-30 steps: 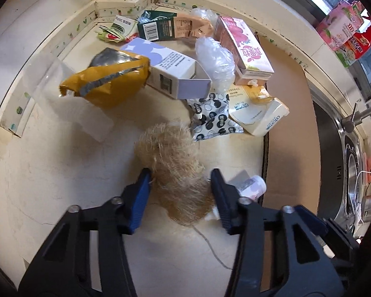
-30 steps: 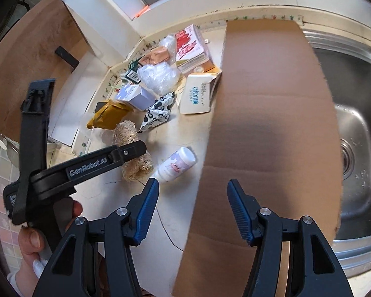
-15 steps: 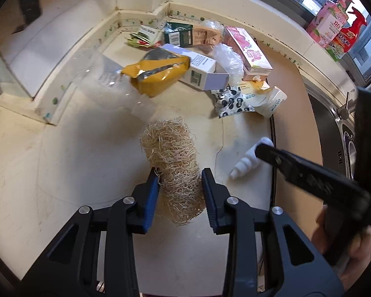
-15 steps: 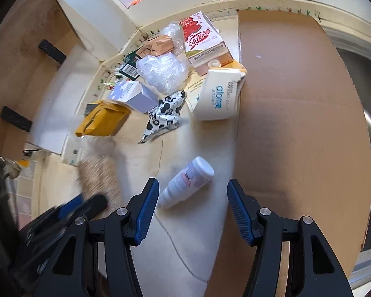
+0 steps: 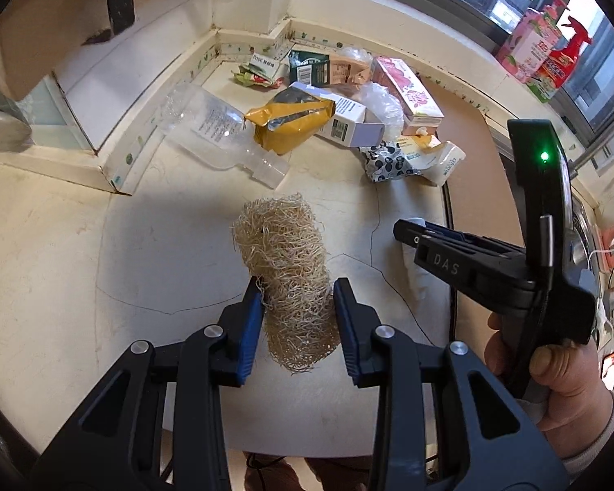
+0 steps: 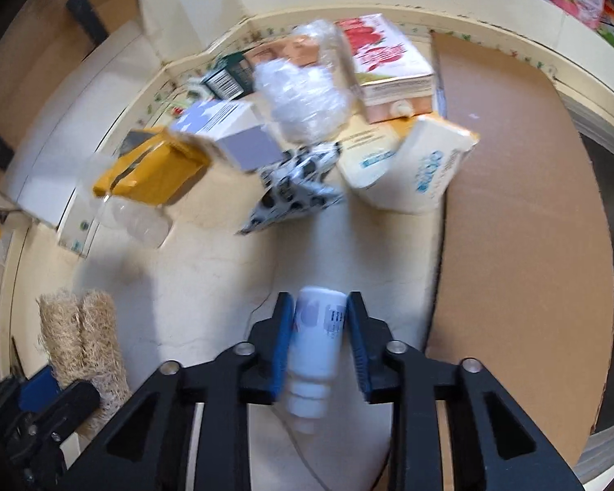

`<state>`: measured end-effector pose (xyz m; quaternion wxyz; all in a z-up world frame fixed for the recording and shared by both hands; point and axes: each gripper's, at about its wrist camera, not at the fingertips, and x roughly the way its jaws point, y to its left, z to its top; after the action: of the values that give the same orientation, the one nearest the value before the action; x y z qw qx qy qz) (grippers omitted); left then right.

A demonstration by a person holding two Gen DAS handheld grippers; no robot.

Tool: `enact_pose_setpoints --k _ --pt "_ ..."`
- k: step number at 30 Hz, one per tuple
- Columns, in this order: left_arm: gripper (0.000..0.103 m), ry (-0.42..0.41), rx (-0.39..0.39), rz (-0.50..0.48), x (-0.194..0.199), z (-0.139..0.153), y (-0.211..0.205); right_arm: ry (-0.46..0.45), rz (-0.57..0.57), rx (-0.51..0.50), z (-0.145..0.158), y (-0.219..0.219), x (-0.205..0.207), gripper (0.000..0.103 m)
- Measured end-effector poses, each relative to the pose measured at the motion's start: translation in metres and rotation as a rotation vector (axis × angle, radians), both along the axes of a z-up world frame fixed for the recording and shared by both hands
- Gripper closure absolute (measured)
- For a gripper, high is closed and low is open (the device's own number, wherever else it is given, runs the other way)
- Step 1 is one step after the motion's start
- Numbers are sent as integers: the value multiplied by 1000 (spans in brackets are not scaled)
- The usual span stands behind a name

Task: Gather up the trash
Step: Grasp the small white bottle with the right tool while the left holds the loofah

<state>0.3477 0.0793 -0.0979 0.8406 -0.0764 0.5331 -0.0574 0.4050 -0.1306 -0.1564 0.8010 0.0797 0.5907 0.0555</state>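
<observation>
Your left gripper [image 5: 298, 307] is clamped on the loofah [image 5: 284, 253], a coarse, straw-coloured fibre roll; the blue ribbed pads [image 5: 249, 327] press its lower half, and its ragged end hangs below them, at centre frame in the left view. The right view shows the same roll at lower left, doubled by blur.

Your right gripper [image 6: 319, 339] has its jaws closing on the bottle [image 6: 317, 347], a smooth white plastic cylinder with a stepped neck pointing toward the camera. Both pads touch its sides. Its label is blurred and unreadable. In the left view the gripper body hides all but the bottle's end.

The counter [image 5: 61, 253] is pale stone with thin dark crack lines. In the upper centre of both frames lies the remaining trash:
- a crumpled yellow foil bag [image 5: 294, 122];
- a clear plastic bottle [image 5: 221, 131], on its side, hard to make out in the right view;
- a white box [image 5: 344, 118];
- a spotted wrapper [image 5: 389, 161];
- a pink carton [image 5: 409, 94];
- crinkled clear film [image 6: 303, 98].

A flat cardboard sheet [image 6: 524, 204] covers the right side of the right view. Your right hand [image 5: 560, 388] is cut off at the left view's lower right edge.
</observation>
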Motion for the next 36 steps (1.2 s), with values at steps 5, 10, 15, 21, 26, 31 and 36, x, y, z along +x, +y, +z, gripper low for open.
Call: enact_pose_setpoints --k 5,10,15,21,26,31,36 --pt "73 -14 -2 -36 -15 13 1 -42 0 41 22 -1 -23 79" --pt "73 -34 8 -98 -41 27 -3 -84 -21 94 55 -9 -56 79" --pt "73 -55 19 -168 -72 40 -9 -116 -51 125 83 -10 -99 79" --pt "73 -87 31 -240 -107 53 -15 -156 -82 141 112 -12 -168 79" --pt "73 -93 34 -290 -137 56 -18 -174 -114 141 124 -4 -225 79" --pt "73 -81 37 -337 -161 52 -22 -180 -145 136 127 -1 -273 79" --pt "73 -84 40 -373 -182 53 -24 -167 -158 130 126 1 -313 79"
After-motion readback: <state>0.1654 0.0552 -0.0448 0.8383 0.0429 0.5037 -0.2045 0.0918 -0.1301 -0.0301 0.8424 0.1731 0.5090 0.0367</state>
